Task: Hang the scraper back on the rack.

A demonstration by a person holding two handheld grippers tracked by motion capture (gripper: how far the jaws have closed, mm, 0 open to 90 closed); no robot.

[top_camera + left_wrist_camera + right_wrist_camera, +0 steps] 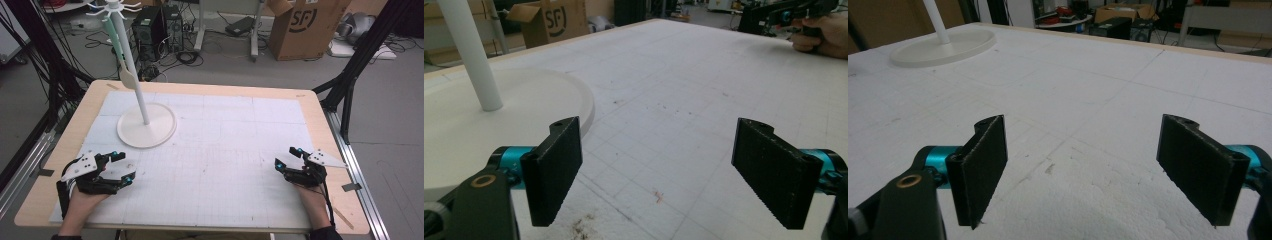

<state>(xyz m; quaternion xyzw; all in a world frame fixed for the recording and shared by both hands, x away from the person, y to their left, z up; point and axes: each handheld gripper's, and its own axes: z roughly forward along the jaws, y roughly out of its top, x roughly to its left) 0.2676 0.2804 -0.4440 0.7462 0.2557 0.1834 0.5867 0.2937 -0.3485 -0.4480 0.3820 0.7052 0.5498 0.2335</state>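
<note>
My left gripper (pixel 124 167) and right gripper (pixel 286 158) rest on the bench (pixel 225 150), jaws apart, empty. The stand (pixel 145 125) sits at ten o'clock, pole upright, leaning slightly toward eleven.

A cardboard box (pixel 306 27) and computer towers (pixel 158 26) are sitting on the grey floor (pixel 225 65), cables (pixel 30 60) trailing beside the bench (pixel 60 150).

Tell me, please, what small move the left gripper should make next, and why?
Probably ease the left gripper forward toward the white round-based stand and its hanging cream spoon. Its jaws stand wide open and empty, the stand's base lies just ahead of it, and the right gripper, also open, rests far across the table.
</note>
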